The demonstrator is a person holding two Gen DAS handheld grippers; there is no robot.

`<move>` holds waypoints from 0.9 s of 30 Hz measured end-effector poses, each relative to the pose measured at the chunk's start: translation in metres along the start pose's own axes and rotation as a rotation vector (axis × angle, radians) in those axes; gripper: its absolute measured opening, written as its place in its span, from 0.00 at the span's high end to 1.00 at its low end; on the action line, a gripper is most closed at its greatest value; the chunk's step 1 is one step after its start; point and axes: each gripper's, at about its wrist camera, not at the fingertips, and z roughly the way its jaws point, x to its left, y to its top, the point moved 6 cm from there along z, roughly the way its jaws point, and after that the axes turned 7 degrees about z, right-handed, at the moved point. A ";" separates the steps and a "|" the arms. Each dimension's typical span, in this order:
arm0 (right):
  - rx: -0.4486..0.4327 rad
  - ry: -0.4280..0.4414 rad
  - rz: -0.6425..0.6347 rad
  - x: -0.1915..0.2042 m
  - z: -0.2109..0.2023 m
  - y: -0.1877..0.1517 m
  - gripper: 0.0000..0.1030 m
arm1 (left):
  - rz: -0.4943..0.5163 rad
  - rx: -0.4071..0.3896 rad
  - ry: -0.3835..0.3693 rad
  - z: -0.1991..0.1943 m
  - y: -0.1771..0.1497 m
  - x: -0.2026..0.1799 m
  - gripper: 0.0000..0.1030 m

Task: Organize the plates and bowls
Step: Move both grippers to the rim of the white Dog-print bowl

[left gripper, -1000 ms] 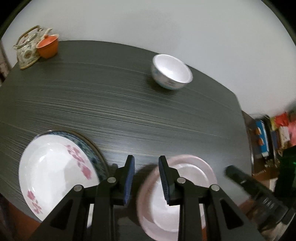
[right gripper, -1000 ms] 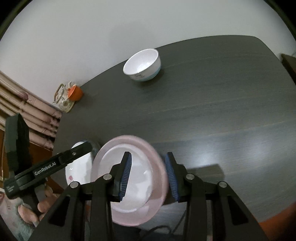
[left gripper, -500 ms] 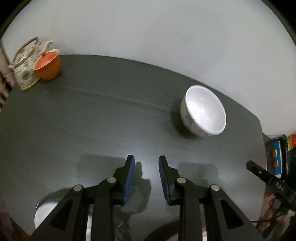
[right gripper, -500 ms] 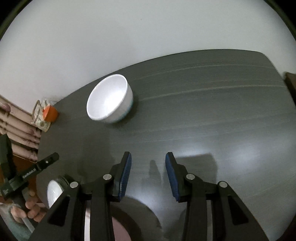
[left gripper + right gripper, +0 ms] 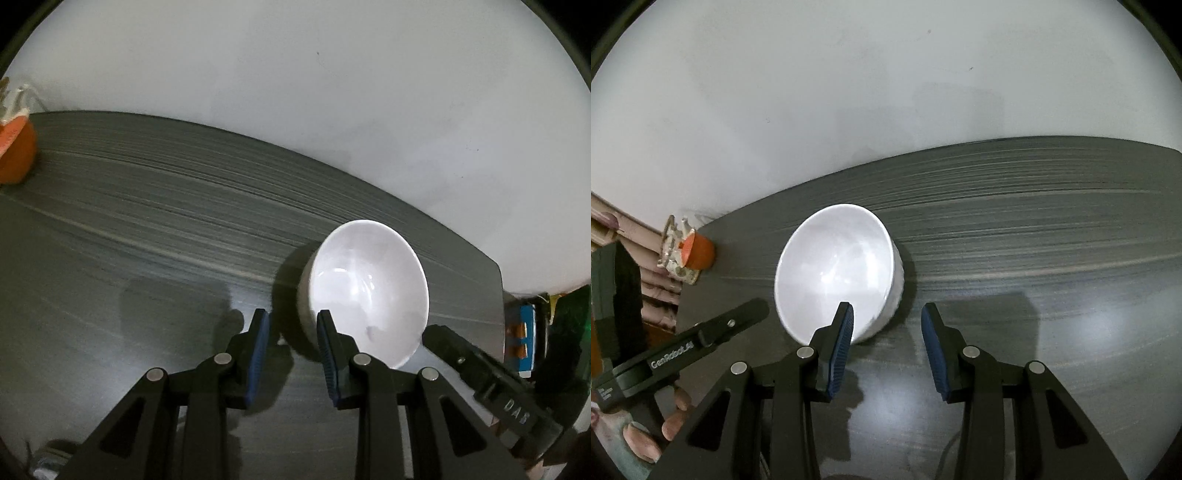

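White bowl [image 5: 369,291] sits upright on the dark table [image 5: 147,258], near its far edge. Left gripper [image 5: 291,332] narrowly parted, empty, at the bowl's left side. Right gripper [image 5: 886,328] slightly wider, empty, at its right side.

Both the left gripper [image 5: 291,332] and the right gripper [image 5: 886,326] are matte black, with ribbed blue pads, silver pivot screws, triangular cut-outs and white "GenRobot.AI" lettering on a finger.
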 end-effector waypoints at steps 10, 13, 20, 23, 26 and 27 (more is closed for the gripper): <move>0.020 0.003 0.008 0.003 0.024 0.007 0.64 | -0.002 0.033 0.021 0.031 0.009 0.002 0.73; 0.015 -0.001 0.011 0.004 0.025 0.009 0.66 | -0.013 0.048 0.017 0.035 0.006 0.005 0.73; 0.023 -0.006 -0.017 0.010 0.030 0.004 0.81 | 0.015 0.042 0.028 0.033 0.005 -0.005 0.84; 0.030 0.010 -0.002 0.005 0.027 -0.001 0.83 | 0.002 0.057 0.020 0.029 -0.004 -0.003 0.84; 0.031 0.022 0.010 0.004 0.022 -0.009 0.83 | 0.022 0.067 0.020 0.024 -0.012 -0.004 0.84; 0.029 0.021 0.011 0.004 0.019 -0.012 0.83 | 0.030 0.070 0.023 0.019 -0.018 -0.006 0.84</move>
